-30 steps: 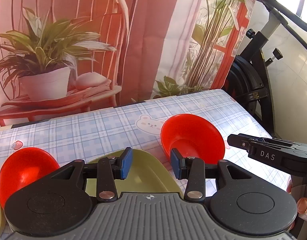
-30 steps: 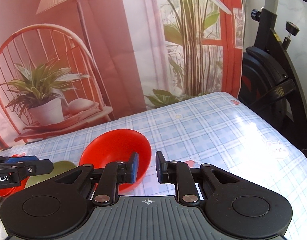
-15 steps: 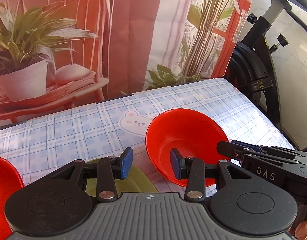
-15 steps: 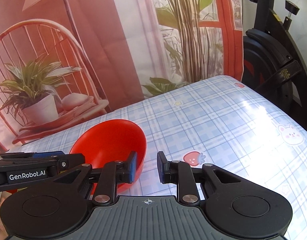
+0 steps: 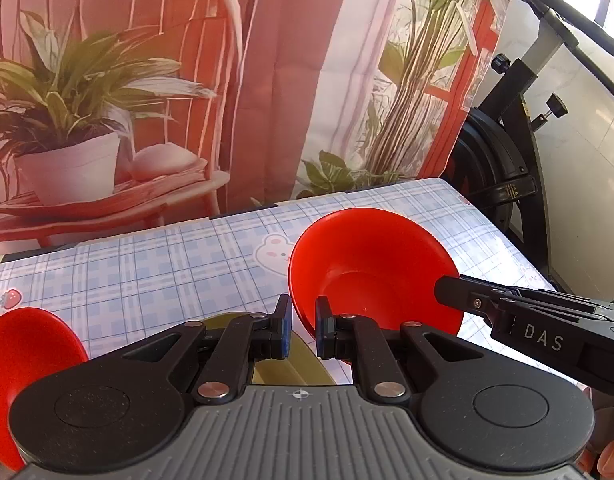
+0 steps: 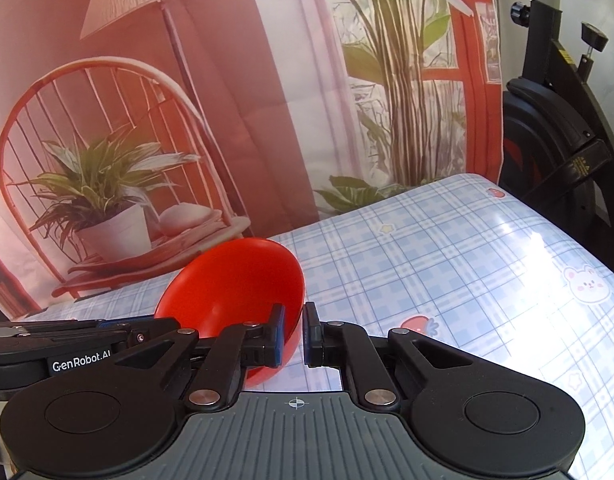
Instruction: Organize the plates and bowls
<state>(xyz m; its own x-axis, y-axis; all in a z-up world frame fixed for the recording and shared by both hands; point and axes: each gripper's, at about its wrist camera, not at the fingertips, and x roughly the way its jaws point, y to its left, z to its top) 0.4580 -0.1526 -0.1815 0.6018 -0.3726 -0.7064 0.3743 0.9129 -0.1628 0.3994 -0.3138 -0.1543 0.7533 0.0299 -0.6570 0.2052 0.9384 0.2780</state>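
Over the blue plaid tablecloth (image 6: 447, 264) with its bear and strawberry prints, both grippers are clamped onto the same red bowl (image 5: 371, 268), one on each side of the rim. From the left wrist camera, the left gripper (image 5: 303, 330) has its blue-padded fingers pinching the bowl's near-left edge, one finger outside the wall and one inside, with only the thin rim between them. The right gripper (image 5: 447, 292) comes in from the right of that view, its black "DAS" body reaching to the bowl's right rim. From the right wrist camera the story matches — the right gripper (image 6: 294, 336) grips the bowl's rim at its near-right side, left pad inside the bowl, right pad outside. The bowl looks tilted, its opening leaning toward the cameras, and I honestly can't tell whether its base is touching the cloth or not. Just behind the left gripper's fingers sits an olive-green plate (image 5: 295, 364), mostly hidden by the gripper body. A second red bowl (image 5: 27, 364) sits at the far left of the left view, well apart from the held one. Behind the table hangs a printed backdrop (image 6: 235, 100) showing a chair and potted plant, and a black exercise bike (image 5: 511, 160) stands off the table's right end.
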